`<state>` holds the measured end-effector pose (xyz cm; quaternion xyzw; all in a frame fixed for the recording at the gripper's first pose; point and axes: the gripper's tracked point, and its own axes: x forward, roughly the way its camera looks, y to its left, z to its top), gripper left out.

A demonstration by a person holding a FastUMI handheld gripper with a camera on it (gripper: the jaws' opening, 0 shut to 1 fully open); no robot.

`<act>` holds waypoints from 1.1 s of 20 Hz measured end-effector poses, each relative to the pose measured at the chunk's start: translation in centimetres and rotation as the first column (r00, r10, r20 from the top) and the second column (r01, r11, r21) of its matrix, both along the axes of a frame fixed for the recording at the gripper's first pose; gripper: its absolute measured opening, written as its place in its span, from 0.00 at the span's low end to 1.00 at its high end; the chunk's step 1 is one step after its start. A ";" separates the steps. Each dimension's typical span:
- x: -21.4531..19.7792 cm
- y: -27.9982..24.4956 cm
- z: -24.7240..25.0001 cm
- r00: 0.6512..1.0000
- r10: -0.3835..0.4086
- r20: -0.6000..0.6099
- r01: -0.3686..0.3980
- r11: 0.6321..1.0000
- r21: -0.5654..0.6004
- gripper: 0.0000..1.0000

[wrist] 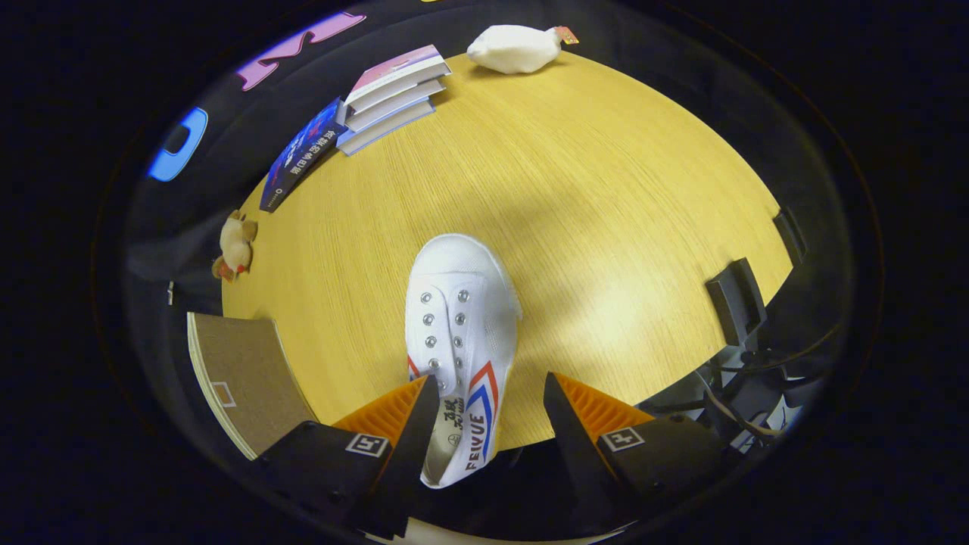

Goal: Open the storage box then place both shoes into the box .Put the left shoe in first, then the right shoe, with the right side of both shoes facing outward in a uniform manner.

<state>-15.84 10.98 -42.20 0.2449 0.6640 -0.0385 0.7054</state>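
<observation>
A white canvas shoe with red and blue side stripes lies toe-away on the wooden table, its heel reaching past the near edge. My gripper stands open around the shoe's rear half. The left finger overlaps the shoe's opening beside the tongue. A visible gap separates the right finger from the striped side. Whether the shoe rests on the table or hangs slightly above it cannot be told. A brown panel with a pale rim, possibly the box's lid, stands left of the left finger.
At the table's far end lies a stack of books with a blue book beside it, and a white soft object with an orange tag. A small plush toy sits at the left edge. Black clamps and cables line the right edge.
</observation>
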 end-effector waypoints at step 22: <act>5.3 9.9 12.8 0.973 0.133 0.186 -0.171 0.964 0.205 0.13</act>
